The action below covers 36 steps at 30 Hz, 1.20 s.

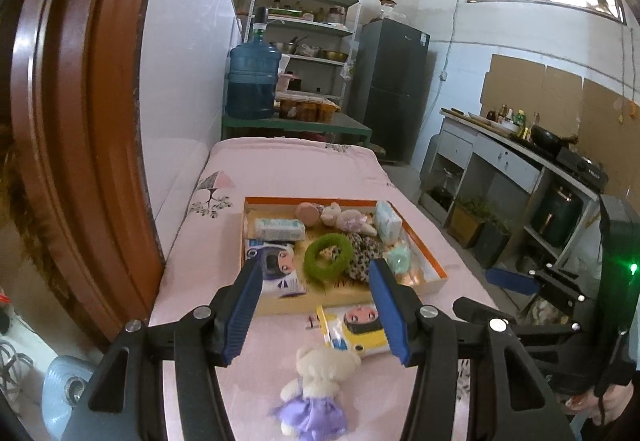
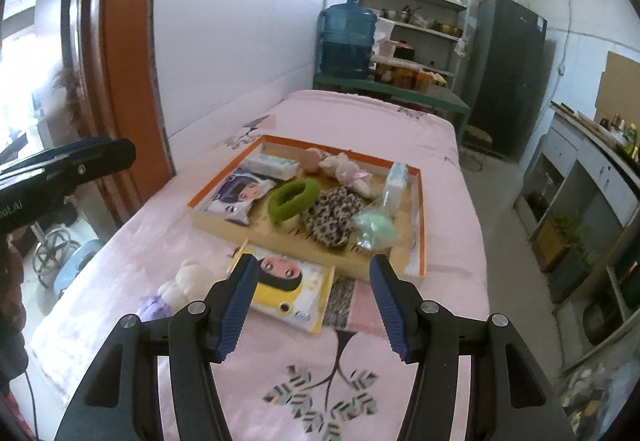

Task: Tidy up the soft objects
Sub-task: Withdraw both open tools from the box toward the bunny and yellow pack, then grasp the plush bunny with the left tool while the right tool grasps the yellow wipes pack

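the left gripper is standing wide open with nothing between its ribbed blue pads, and the right gripper is gaping just as wide and empty. a shallow orange-rimmed cardboard tray is lying on the smooth pink quilted bed. inside it a fuzzy green ring is sitting at the centre, a leopard-print fabric bundle is touching it at three o'clock, and a pale plush rabbit is lying at twelve. outside the tray, at six o'clock, a glossy yellow cartoon tissue pack is lying flat beside a fluffy cream teddy bear in a lilac dress.
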Available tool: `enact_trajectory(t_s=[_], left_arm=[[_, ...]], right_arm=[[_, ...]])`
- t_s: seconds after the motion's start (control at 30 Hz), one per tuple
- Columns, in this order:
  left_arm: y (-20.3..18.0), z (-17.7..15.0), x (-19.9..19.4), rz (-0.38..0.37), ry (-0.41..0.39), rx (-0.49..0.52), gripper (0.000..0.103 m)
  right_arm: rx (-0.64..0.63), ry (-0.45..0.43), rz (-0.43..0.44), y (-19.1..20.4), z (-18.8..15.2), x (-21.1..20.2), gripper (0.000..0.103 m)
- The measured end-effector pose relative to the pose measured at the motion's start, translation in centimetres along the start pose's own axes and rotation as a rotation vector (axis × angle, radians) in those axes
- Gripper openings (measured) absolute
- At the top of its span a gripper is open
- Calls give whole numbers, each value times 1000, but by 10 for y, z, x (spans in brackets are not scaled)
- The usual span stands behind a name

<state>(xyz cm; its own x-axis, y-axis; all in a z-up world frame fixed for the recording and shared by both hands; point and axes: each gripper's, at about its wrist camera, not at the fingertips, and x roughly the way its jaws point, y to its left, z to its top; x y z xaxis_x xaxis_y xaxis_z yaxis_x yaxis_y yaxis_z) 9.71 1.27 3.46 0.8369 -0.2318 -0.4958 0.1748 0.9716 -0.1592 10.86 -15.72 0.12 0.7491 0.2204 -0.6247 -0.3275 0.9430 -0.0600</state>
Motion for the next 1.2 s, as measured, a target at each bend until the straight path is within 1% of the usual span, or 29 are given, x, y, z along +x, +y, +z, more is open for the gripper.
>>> enact_trajectory(t_s=[0.2,0.37,0.4,0.43,0.5,0.57,0.7,0.8,0.87,1.07,1.2], left_arm=[[-9,-20,-15,30,-23,43,55],[-17,-39,-21,17,-18,68,55],[-18,-42,-19,3,-8,73,55],[-18,-47,-16,-28,7,78,55],[-18,-57,-4,-115,65,93,55],[-19,-66,5,-133,94,117,55],[-20,-80,23,-117,130,175,55],[-18,-88,36,-121,169,192,55],[-17,-93,46,-110,194,199,55],[-11,-101,76,-71,280,193,55],[-7,-104,84,-53,300,181,55]], right_arm=[[21,-2,14,8,-19,-11,60],[57,-11,18,12,-33,-19,60],[59,-13,16,12,-35,-20,60],[61,-15,12,14,-38,-21,60],[75,-16,7,13,-46,-23,60],[96,0,21,12,-52,-20,60],[130,38,38,9,-64,-12,60],[149,54,44,7,-69,-7,60],[158,57,47,5,-70,-6,60],[163,72,49,3,-72,1,60],[138,96,49,5,-74,11,61]])
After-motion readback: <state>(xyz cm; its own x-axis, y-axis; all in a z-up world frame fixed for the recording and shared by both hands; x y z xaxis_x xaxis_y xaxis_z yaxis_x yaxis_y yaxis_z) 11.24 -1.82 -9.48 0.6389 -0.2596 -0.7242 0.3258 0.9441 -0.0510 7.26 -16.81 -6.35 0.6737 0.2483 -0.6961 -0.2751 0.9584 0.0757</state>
